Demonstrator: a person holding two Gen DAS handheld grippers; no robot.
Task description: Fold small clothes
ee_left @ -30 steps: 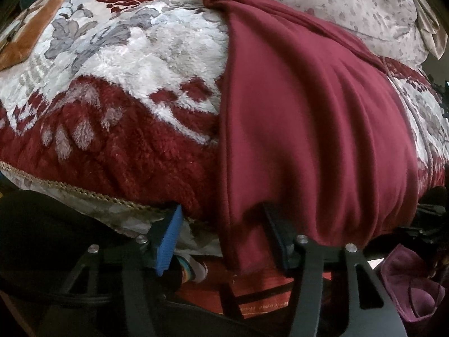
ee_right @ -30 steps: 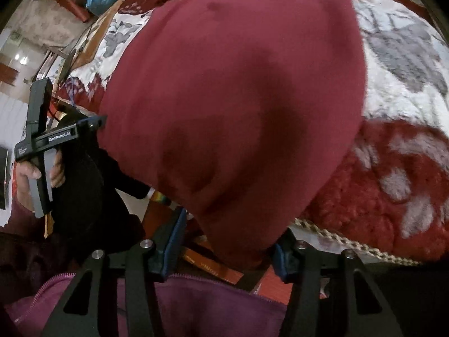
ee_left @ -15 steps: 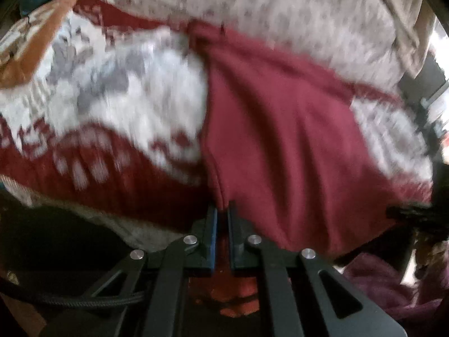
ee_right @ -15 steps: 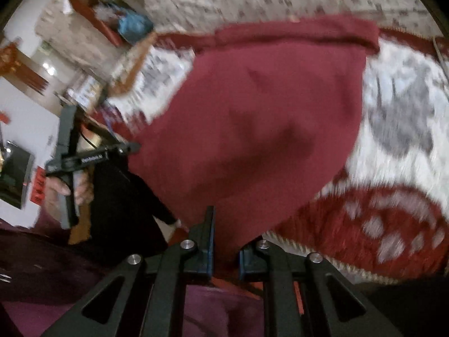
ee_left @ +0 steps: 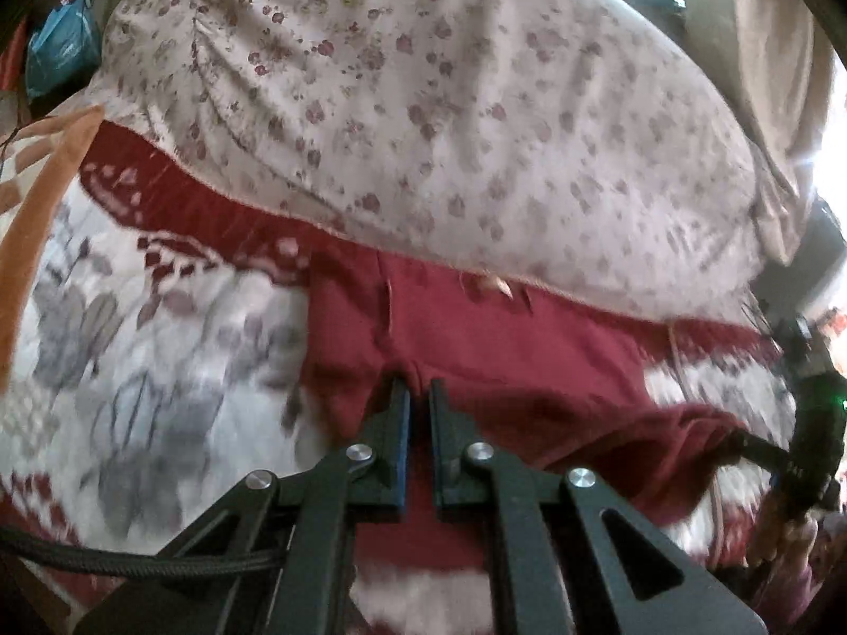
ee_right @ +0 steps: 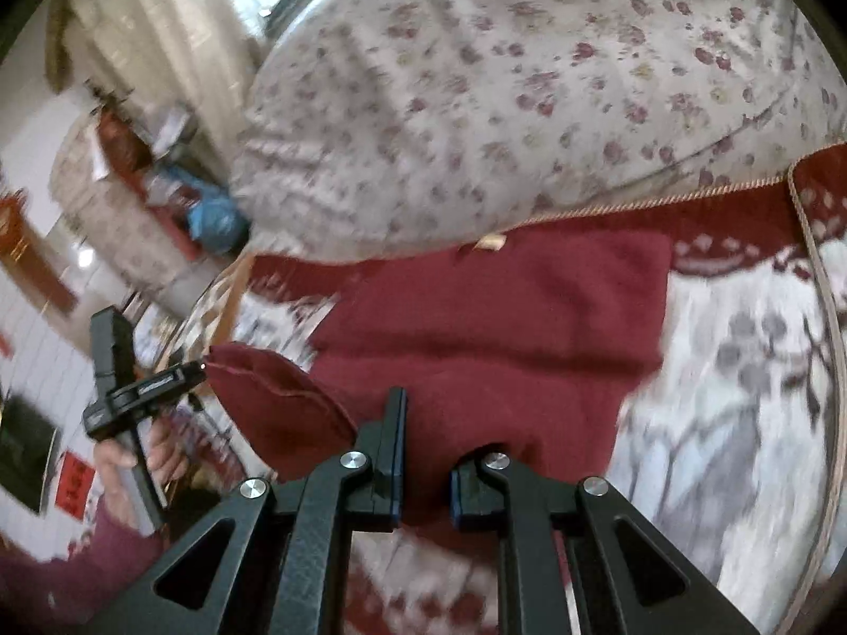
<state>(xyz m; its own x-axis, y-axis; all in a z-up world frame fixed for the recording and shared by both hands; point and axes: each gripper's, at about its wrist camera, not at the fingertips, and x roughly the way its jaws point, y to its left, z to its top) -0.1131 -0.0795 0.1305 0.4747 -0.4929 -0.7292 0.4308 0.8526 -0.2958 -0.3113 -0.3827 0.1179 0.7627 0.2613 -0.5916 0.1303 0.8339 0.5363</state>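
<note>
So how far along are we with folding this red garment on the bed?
Mid-fold. Done: both claws have clamped the near edge of the red garment, which lies on the patterned blanket. In hand: the left claw and right claw hold that edge raised toward the far end. Left: lay the edge down by the floral pillow, release, smooth, and possibly fold again.

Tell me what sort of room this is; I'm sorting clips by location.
Probably a bedroom at home: a plush red-and-white floral blanket covers a bed, a bulky pale flower-print quilt lies behind it, and light curtains hang by a window. A dark red knit garment lies on the blanket.
</note>
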